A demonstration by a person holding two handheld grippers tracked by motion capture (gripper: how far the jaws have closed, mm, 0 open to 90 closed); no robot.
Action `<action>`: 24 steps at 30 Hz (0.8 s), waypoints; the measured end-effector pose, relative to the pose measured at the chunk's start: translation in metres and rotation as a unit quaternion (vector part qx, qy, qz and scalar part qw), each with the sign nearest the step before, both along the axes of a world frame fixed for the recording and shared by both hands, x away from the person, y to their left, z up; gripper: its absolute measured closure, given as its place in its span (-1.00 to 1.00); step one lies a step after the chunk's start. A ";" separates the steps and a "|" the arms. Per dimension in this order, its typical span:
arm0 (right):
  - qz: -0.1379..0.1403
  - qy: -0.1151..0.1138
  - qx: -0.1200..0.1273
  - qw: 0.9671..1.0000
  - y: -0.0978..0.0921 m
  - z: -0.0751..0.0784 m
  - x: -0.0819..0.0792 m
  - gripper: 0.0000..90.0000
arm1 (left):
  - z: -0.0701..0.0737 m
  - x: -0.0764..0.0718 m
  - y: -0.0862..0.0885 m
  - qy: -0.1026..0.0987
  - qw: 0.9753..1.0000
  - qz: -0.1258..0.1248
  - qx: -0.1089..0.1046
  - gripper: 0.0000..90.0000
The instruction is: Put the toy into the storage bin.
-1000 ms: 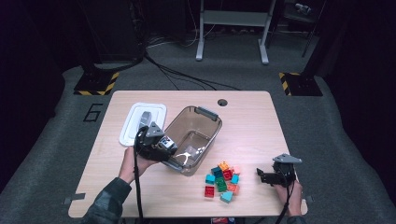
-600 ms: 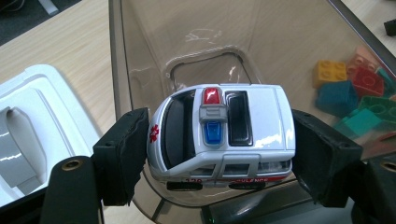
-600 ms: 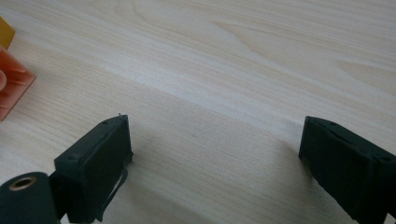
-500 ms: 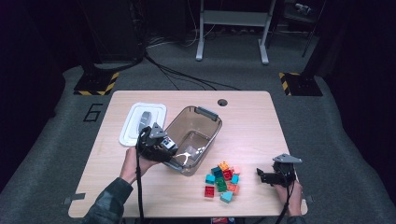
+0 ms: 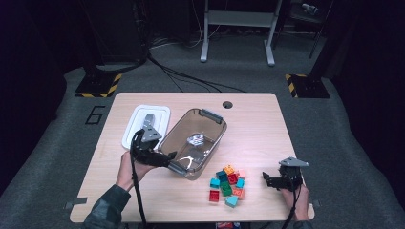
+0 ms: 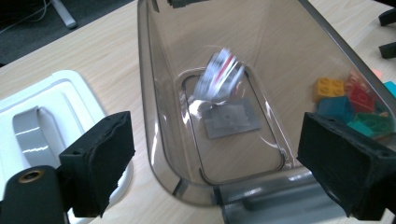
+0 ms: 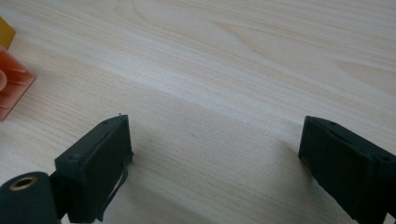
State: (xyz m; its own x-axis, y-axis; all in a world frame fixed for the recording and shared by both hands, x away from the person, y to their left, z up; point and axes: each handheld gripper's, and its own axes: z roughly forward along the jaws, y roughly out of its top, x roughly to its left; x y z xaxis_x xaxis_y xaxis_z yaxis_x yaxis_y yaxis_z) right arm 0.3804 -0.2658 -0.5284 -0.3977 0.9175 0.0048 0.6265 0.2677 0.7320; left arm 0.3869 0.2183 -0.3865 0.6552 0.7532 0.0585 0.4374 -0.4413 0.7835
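Note:
A clear smoke-tinted bin [image 5: 193,142] lies slantwise at the table's middle, with a grey handle [image 5: 210,116] at its far end. It holds nothing but a grey label [image 6: 229,120] on its floor. My left gripper [image 5: 167,160] is open, and its jaws stand either side of the bin's near end [image 6: 252,198] without touching it. Coloured toy bricks [image 5: 227,183] are heaped in front of the bin; some show through its wall [image 6: 348,105]. My right gripper [image 5: 266,180] is open low over bare wood [image 7: 224,158], right of the heap, with an orange brick [image 7: 11,88] at its left.
The white lid [image 5: 145,125] with a grey strap [image 6: 30,135] lies flat left of the bin, just beyond my left hand. A round cable hole [image 5: 227,104] sits near the table's far edge. The right half of the tabletop [image 5: 258,129] is bare wood.
My left gripper has shifted slightly at the bin's near end. The right gripper, bin and bricks have stayed put.

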 end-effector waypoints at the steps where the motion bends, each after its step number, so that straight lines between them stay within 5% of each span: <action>1: 0.000 0.000 0.000 1.000 0.000 0.000 0.000 -0.80 | 0.000 -0.002 0.004 0.000 1.000 0.002 0.000 -0.80; 13: 0.000 0.000 0.000 1.000 0.000 0.000 0.000 -0.80 | -0.024 -0.026 0.057 0.006 0.998 0.060 -0.021 -0.87; 18: -0.003 0.002 0.001 1.000 0.001 0.000 -0.001 -0.80 | -0.047 -0.034 0.078 0.025 0.995 0.091 -0.033 -0.89; 24: 0.001 -0.001 -0.001 1.000 0.000 0.000 -0.001 -0.80 | -0.085 -0.035 0.096 0.049 0.990 0.127 -0.020 -0.89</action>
State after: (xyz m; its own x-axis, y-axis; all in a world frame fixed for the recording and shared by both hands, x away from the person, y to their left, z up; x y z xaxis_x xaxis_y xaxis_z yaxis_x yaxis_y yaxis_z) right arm 0.3799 -0.2657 -0.5283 -0.3987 0.9171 0.0023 0.6250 0.2699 0.7324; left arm 0.3515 0.3143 -0.4715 0.4450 0.8951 -0.0286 0.6052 -0.2771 0.7463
